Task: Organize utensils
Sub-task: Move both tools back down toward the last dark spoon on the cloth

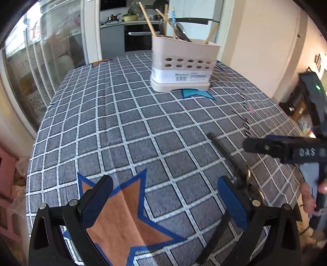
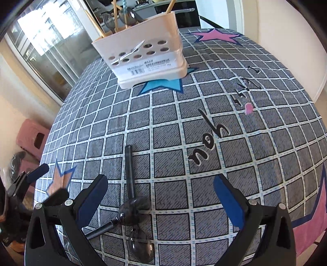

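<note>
Utensils here sit in two places on a table covered by a grey checked cloth [image 2: 167, 131] printed with coloured stars. Toward the far edge stands a cream plastic utensil caddy [image 2: 147, 59] with rows of round holes and a white barcode label, resting partly on a blue star; wooden chopsticks [image 1: 147, 19] and dark metal spoon handles lean out of its top. Near the front edge lie two dark, glossy long-handled spoons [image 2: 133, 206], bowls close together and handles splayed, one handle running toward the caddy, the other angled toward the near left corner.

Both tools hover over the front part of the table, pointing steeply down. The right gripper [image 2: 161, 196] has its blue-padded jaws spread wide and grasps nothing; the spoons lie on the cloth under the gap, nearer its left finger, with no pad touching them. The left gripper [image 1: 163, 196] is likewise released and empty, over an orange star [image 1: 122, 214] just left of the spoons. Part of a hand [image 1: 308, 196] shows at the right of the left wrist view.
</note>
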The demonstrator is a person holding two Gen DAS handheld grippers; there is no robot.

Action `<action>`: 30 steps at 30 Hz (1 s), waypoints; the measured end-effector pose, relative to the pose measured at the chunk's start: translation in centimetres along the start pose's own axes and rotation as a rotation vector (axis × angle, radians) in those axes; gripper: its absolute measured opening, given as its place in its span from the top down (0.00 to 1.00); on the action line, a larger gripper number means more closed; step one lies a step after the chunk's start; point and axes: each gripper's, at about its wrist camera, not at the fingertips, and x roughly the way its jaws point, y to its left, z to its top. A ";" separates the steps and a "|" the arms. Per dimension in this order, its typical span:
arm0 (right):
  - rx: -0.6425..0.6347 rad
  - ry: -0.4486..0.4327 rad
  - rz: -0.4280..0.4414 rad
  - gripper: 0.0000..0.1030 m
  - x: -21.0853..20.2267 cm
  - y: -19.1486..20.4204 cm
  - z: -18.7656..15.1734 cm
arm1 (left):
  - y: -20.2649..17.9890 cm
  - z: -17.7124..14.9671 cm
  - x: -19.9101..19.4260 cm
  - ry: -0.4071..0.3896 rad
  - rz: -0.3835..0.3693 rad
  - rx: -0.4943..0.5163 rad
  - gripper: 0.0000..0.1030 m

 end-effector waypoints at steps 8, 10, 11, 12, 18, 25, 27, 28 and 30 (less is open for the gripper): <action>-0.100 0.069 -0.017 0.01 1.5 2.6 0.7 | -2.7 -1.4 -0.6 0.024 -0.088 0.120 0.00; -0.122 0.087 -0.019 0.04 1.8 3.2 0.9 | -3.0 -1.6 -0.7 0.026 -0.095 0.135 0.00; -0.134 0.099 -0.020 0.06 2.1 3.5 1.0 | -3.1 -1.7 -0.7 0.028 -0.100 0.140 0.00; -0.144 0.110 -0.020 0.09 2.3 3.8 1.1 | -3.1 -1.8 -0.7 0.030 -0.103 0.142 0.00; -0.219 0.186 -0.063 0.37 4.1 5.6 1.4 | -3.4 -2.2 -0.5 0.054 -0.120 0.169 0.00; -0.331 0.220 -0.152 0.43 5.1 7.8 1.4 | -4.9 -2.6 0.1 0.077 -0.128 0.238 0.00; -0.333 0.222 -0.150 0.46 5.2 8.0 1.5 | -5.3 -2.7 0.4 0.086 -0.129 0.257 0.00; -0.331 0.221 -0.150 0.52 5.1 8.1 1.6 | -5.4 -2.7 0.5 0.091 -0.128 0.264 0.01; -0.330 0.219 -0.144 0.74 5.2 8.3 1.6 | -5.7 -2.7 1.0 0.115 -0.126 0.273 0.04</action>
